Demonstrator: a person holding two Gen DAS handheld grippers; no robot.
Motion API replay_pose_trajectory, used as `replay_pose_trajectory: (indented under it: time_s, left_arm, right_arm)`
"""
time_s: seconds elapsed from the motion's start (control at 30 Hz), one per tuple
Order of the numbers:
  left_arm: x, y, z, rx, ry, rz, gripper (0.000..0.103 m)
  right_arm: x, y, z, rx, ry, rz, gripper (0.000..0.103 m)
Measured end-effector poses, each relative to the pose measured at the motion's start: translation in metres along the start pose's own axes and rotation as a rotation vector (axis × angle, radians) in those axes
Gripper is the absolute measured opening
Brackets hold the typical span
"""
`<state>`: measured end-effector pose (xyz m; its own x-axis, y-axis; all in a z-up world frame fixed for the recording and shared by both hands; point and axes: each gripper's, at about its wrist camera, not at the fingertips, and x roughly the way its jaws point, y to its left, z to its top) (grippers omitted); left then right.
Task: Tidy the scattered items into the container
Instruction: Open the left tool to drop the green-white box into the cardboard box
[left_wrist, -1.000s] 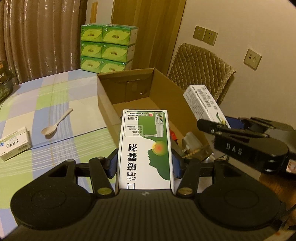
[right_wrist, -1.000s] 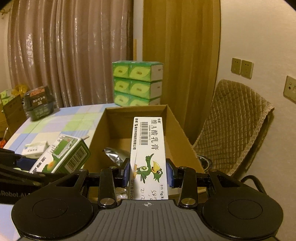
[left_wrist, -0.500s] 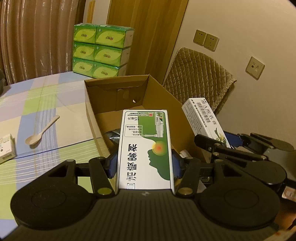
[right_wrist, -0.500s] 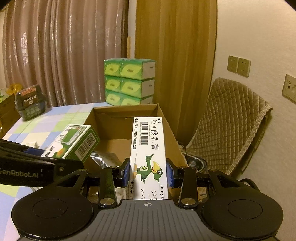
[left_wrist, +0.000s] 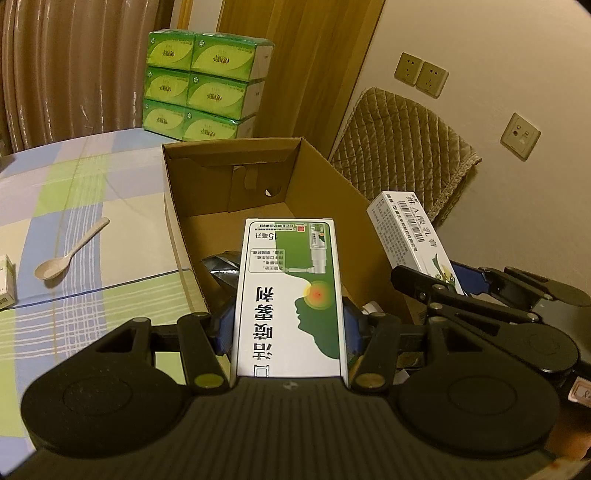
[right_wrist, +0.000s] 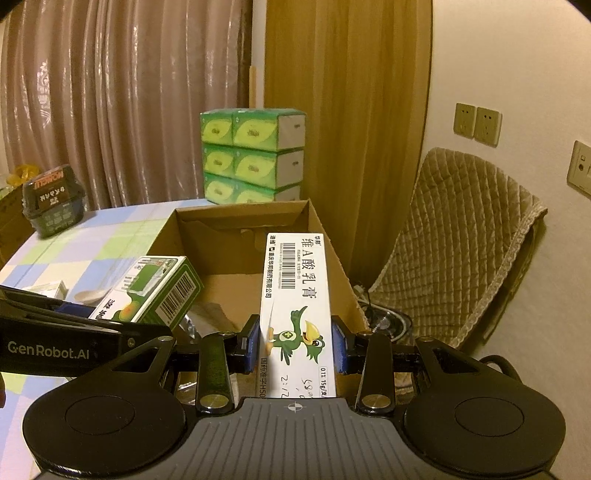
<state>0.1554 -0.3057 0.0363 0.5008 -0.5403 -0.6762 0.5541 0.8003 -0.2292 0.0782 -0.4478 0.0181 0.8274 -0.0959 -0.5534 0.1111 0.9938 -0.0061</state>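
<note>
Cardboard box (left_wrist: 325, 192), open-topped, on the checked tablecloth (left_wrist: 74, 192); a foil packet (left_wrist: 221, 264) lies inside. Left gripper (left_wrist: 289, 325) pinches the green-and-white spray carton (left_wrist: 290, 295) above the box's near end. Right gripper (right_wrist: 295, 347) pinches the white ointment carton (right_wrist: 297, 295) over the box's right wall; wooden spoon (left_wrist: 70, 251) on the cloth.

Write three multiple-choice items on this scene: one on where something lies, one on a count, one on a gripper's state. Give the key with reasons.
1. Where does the spoon lie?
A. in the carton
B. on the tablecloth, left of the carton
C. on the chair

2. How many layers of tissue packs are stacked?
A. two
B. three
C. five

3. What is the right gripper doing?
A. shut on the bird box
B. open and empty
C. shut on the spoon

Key: 1 B, the spoon rests on the tablecloth outside the carton. 2 B, three layers show. 3 A, its pads clamp the bird box; the left gripper likewise grips the green box.
</note>
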Motion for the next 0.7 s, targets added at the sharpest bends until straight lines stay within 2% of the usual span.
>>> replay_pose_trajectory:
  time_s: [0.17,0.2,0.23,0.4,0.7]
  left_arm:
    - [0.002,-0.001,0.002,-0.005,-0.008,-0.002,0.050]
    - [0.002,-0.001,0.002,-0.009,-0.014,-0.009,0.042]
    - [0.002,0.000,0.003,-0.011,-0.020,-0.014,0.041]
    - [0.000,0.004,0.006,-0.014,-0.033,-0.003,0.042]
    - [-0.019,0.026,-0.003,-0.077,-0.045,0.019,0.043]
  right_arm:
    - [0.001,-0.001,0.000,0.000,0.000,0.000,0.036]
    - [0.001,-0.001,0.000,0.000,0.000,0.000,0.036]
    - [0.001,-0.001,0.000,0.000,0.000,0.000,0.036]
    - [0.003,-0.003,-0.001,0.004,0.004,0.000,0.036]
    - [0.008,0.000,-0.003,0.004,0.012,0.011,0.036]
